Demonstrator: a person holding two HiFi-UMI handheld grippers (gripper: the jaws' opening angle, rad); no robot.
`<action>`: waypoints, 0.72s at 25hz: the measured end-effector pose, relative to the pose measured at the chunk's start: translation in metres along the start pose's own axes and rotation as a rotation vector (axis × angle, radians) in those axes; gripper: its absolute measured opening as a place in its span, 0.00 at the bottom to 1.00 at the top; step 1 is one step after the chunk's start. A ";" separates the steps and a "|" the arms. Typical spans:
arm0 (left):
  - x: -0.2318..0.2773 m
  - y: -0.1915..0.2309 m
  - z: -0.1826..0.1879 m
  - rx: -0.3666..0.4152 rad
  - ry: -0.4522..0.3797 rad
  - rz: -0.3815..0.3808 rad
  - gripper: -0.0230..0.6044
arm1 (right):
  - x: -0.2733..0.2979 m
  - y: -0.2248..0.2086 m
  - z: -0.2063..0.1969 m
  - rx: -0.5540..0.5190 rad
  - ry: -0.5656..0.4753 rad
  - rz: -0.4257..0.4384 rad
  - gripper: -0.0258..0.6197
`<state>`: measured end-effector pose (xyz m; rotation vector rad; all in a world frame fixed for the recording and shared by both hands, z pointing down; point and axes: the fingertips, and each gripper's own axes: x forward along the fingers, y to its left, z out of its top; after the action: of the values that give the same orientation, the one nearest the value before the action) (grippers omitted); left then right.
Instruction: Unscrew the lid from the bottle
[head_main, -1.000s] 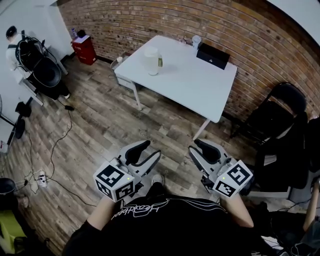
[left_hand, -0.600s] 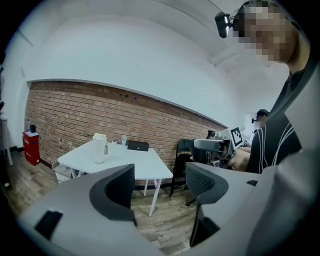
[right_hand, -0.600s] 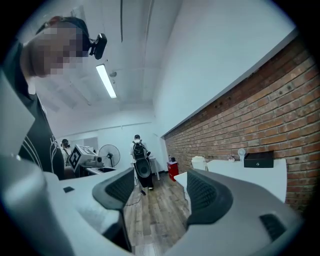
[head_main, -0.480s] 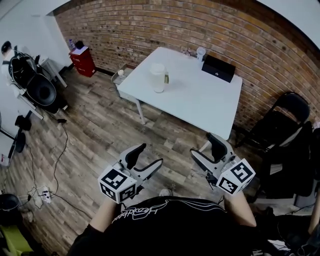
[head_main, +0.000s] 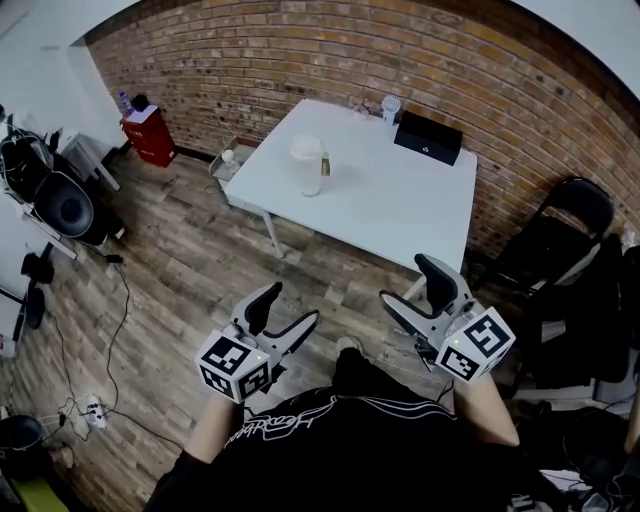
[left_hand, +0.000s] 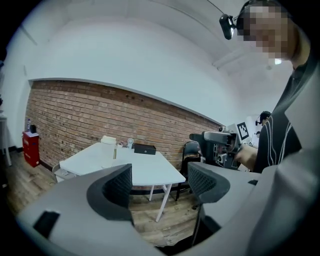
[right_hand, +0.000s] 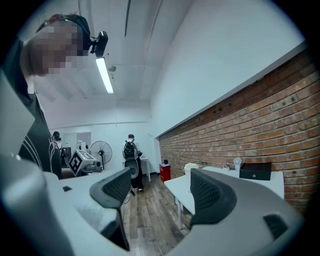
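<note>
A pale bottle (head_main: 308, 164) with a wide lid stands upright on the white table (head_main: 380, 205), well ahead of me; it also shows small in the left gripper view as the bottle (left_hand: 108, 148). My left gripper (head_main: 286, 311) hovers over the wooden floor close to my body, jaws opening with nothing between them. My right gripper (head_main: 417, 290) is held at the same height near the table's near corner, jaws also opening and empty. Both grippers are far from the bottle.
A black box (head_main: 430, 138) and a small white fan (head_main: 390, 106) sit at the table's back by the brick wall. A black chair (head_main: 555, 235) stands right of the table. A red bin (head_main: 150, 135) and cables (head_main: 110, 310) lie to the left.
Both grippers' jaws have spread wider apart. The view has shifted, with the table now a little closer and the right gripper raised slightly toward it.
</note>
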<state>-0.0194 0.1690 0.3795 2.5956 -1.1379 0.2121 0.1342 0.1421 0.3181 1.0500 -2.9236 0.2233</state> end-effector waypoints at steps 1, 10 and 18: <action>0.004 0.004 0.000 0.000 -0.003 0.001 0.59 | 0.003 -0.005 -0.001 0.004 0.001 -0.002 0.59; 0.054 0.081 0.004 0.001 0.042 0.040 0.60 | 0.086 -0.063 -0.003 0.026 0.010 0.039 0.60; 0.119 0.177 0.025 0.033 0.090 0.056 0.62 | 0.189 -0.136 0.001 0.036 0.034 0.070 0.61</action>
<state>-0.0692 -0.0358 0.4237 2.5563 -1.1856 0.3595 0.0747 -0.0810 0.3477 0.9398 -2.9388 0.2938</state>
